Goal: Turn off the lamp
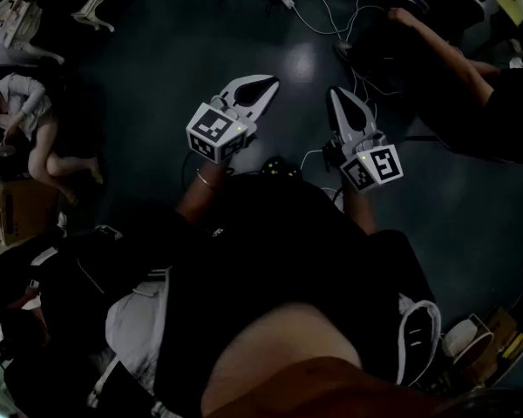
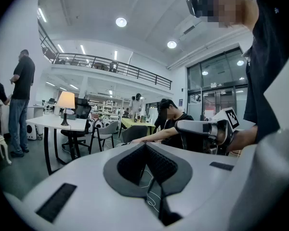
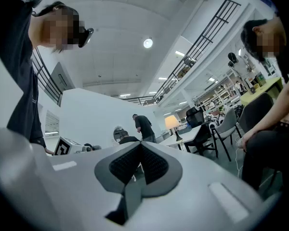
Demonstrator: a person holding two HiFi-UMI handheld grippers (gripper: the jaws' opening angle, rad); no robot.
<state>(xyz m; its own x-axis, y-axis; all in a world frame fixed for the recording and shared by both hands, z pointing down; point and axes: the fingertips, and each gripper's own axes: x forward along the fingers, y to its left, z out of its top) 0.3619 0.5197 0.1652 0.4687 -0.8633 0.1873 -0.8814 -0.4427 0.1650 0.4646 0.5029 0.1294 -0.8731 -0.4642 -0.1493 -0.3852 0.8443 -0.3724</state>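
Open floor [image 2: 14,166] ahead, chairs [image 2: 106,130] beside table [image 2: 55,122]

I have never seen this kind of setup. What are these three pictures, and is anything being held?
No robot here: a person holds tongs in each hand. The head view looks down from the person's head at the left tongs and right tongs above a dark floor. The other two views come from cameras riding on each, looking along the jaws. Both are shut and hold nothing. The lamp, lit, stands on a white table across the room, far from both.
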